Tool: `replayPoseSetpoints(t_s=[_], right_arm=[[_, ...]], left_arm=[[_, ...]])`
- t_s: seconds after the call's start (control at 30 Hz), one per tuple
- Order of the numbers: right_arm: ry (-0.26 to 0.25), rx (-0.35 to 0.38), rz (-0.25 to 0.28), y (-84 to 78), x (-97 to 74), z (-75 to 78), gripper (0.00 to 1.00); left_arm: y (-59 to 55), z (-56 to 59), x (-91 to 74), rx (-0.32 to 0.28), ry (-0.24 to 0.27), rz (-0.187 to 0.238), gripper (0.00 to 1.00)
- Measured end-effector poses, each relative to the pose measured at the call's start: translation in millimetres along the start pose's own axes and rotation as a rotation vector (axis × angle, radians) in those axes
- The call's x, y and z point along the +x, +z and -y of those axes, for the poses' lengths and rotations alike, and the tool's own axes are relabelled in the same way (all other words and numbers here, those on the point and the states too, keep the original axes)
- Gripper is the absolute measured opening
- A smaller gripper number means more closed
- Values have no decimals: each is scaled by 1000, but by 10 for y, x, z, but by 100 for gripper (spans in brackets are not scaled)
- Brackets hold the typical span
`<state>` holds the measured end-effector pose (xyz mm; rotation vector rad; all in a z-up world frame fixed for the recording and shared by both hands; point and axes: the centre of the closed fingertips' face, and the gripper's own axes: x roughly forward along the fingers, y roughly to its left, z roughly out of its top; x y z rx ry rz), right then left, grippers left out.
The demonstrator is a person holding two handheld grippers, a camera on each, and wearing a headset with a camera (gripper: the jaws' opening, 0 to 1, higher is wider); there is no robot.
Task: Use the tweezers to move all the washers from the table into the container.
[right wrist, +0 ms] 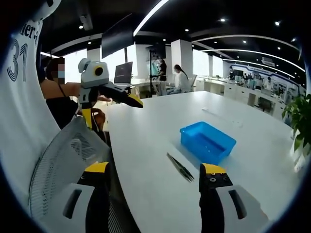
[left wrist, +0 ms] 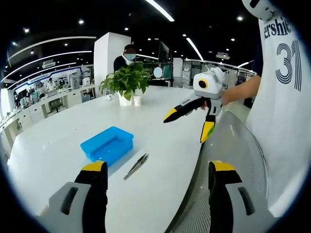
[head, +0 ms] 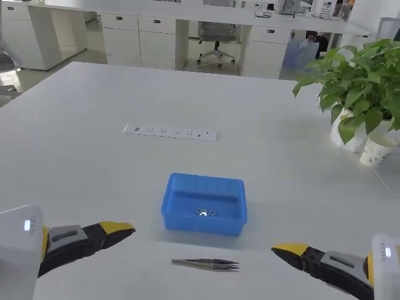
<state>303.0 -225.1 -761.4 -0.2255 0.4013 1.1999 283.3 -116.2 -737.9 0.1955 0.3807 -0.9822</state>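
Note:
A blue container (head: 204, 203) stands on the white table (head: 94, 162), with small metal washers (head: 205, 213) lying on its floor. The metal tweezers (head: 206, 264) lie flat on the table just in front of it, touched by neither gripper. My left gripper (head: 122, 230) hovers at the lower left and my right gripper (head: 284, 251) at the lower right, their tips pointing inward towards the tweezers. In the left gripper view the left gripper (left wrist: 158, 170) is open and holds nothing, with the container (left wrist: 108, 144) and tweezers (left wrist: 136, 166) ahead. The right gripper (right wrist: 155, 170) is likewise open, facing the container (right wrist: 208, 141) and tweezers (right wrist: 180, 167).
A white power strip (head: 170, 132) lies beyond the container. A potted plant (head: 359, 87) and a paper cup (head: 377, 150) stand at the right edge. An office chair (head: 215, 37) and desks stand past the table. A mesh chair back (left wrist: 233, 145) is beside the table's near edge.

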Motion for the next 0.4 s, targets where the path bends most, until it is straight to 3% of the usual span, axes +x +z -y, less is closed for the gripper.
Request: replayPoseSetpoints(t_s=[0.4], right_arm=[[-14, 30, -6, -61, -16, 61, 77]], left_arm=[[-99, -13, -46, -10, 2, -39, 90]])
